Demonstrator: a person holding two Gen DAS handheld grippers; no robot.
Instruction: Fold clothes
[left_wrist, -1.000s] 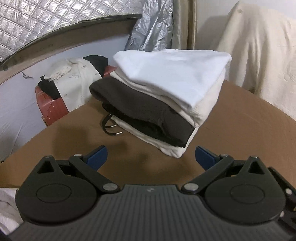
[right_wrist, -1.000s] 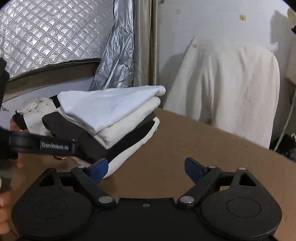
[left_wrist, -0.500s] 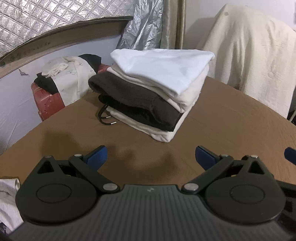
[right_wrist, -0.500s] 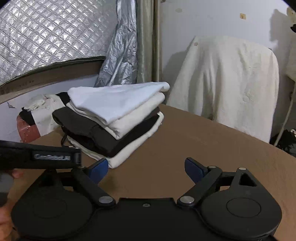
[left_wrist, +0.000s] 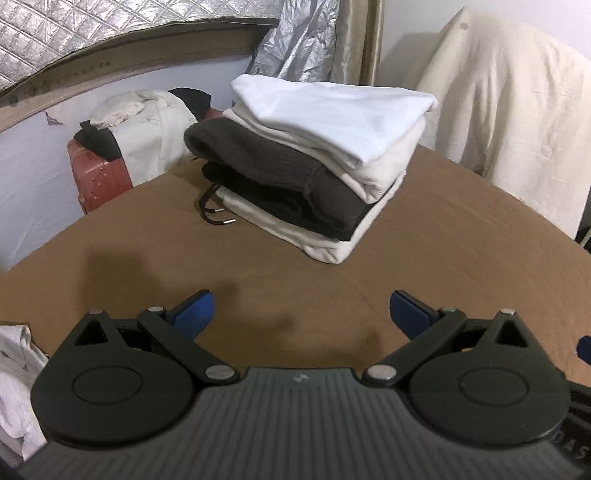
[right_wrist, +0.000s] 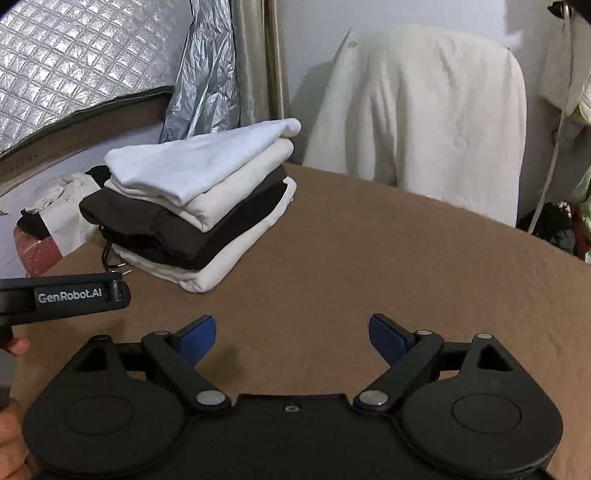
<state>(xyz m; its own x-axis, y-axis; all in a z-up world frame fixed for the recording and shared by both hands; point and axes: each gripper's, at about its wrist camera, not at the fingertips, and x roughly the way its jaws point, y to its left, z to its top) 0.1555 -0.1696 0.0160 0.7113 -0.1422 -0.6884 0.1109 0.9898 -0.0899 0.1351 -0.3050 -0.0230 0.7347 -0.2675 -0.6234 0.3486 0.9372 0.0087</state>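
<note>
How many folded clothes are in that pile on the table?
5, stacked: white top, cream, dark brown, black, cream bottom. Thin ones may hide between.

Home room, cloth-draped chair (right_wrist: 424, 107), red suitcase (left_wrist: 99, 177), quilted foil insulation (right_wrist: 74, 55)

Neat stack of folded clothes (left_wrist: 314, 162) on the brown tabletop (left_wrist: 443, 240), toward its far side. Top to bottom: white smooth-cotton garment (left_wrist: 332, 110), cream knit garment (left_wrist: 384, 170), dark brown fleece garment (left_wrist: 266, 162), black garment (left_wrist: 280, 206), cream fleece garment at the base (left_wrist: 321, 243). Edges roughly aligned; layers lie flat. Black drawstring with metal tips (left_wrist: 216, 214) trails from the stack's left side onto the tabletop.
</note>
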